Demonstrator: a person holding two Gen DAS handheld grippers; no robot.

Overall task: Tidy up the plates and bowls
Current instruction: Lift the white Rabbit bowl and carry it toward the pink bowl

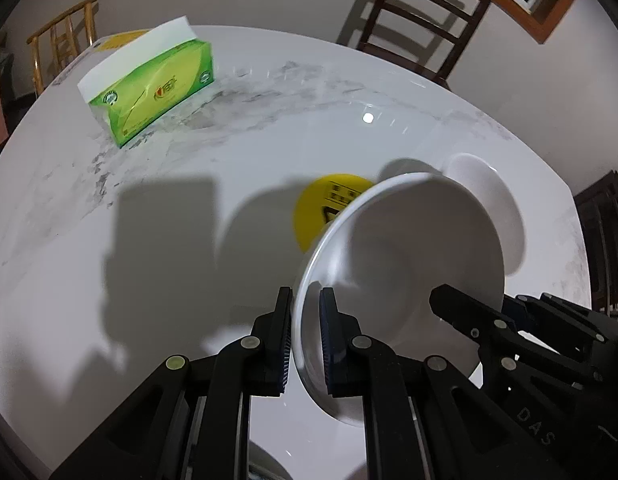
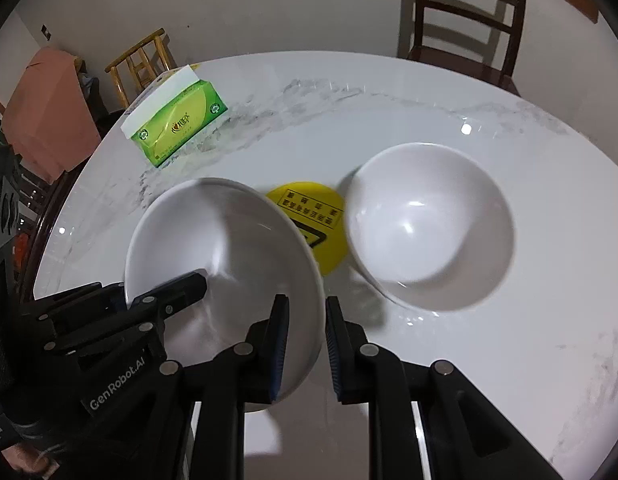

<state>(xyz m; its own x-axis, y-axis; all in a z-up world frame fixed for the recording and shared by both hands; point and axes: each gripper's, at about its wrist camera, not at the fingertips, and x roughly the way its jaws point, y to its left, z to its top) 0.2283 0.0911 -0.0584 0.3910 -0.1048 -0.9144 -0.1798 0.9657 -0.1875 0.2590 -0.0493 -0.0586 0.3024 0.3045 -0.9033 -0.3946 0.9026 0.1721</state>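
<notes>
White marble table point(image 2: 489, 360): both the left gripper point(image 1: 305, 336) and the right gripper point(image 2: 307, 344) clench one bowl's point(image 2: 229, 248) rim; the far-right second bowl point(image 2: 429, 224) waits, stacking not yet done.

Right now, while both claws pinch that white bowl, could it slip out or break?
Probably slippery: the white bowl looks glossy, with bright glints on it. The left claw and right claw each pinch only its thin rim, so it might tilt. It looks stiff like ceramic, so a drop onto the hard table could chip it.
</notes>
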